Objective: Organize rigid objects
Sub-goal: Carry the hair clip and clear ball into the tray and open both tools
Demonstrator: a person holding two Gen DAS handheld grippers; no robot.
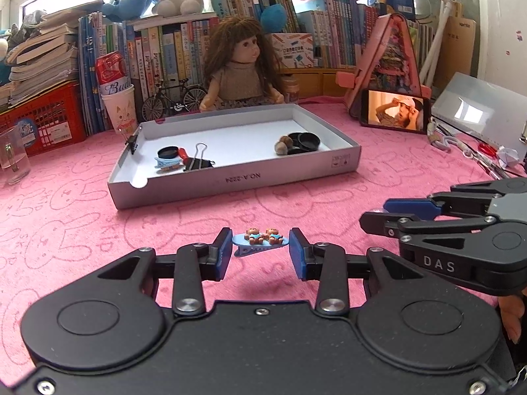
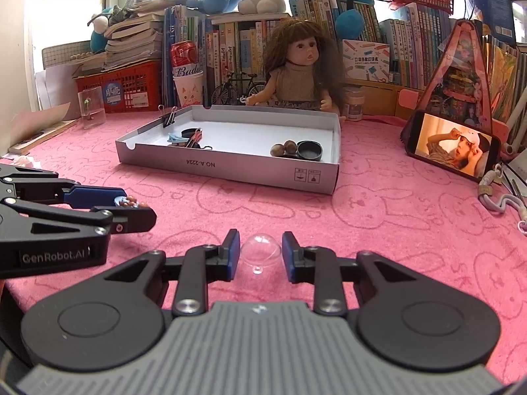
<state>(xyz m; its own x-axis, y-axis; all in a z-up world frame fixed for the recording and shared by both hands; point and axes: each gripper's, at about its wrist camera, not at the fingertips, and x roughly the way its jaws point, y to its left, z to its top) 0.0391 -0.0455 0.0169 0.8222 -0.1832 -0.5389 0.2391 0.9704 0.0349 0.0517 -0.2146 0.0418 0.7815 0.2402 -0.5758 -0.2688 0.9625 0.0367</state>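
Hair clip (image 1: 260, 242) and clear dome (image 2: 261, 254) on the pink cloth (image 1: 82, 223), each framed by tongs, with the white tray (image 1: 237, 177) beyond.

The left gripper (image 1: 260, 250), low and level, stands narrowly parted with its blue pads (image 1: 221, 255) just at the clip's ends; close squarely on the flat body, not the bear figures. To its right, the right gripper (image 2: 260, 255) sits equally low, slightly apart around the dome; squeeze gently, since smooth plastic may slip.
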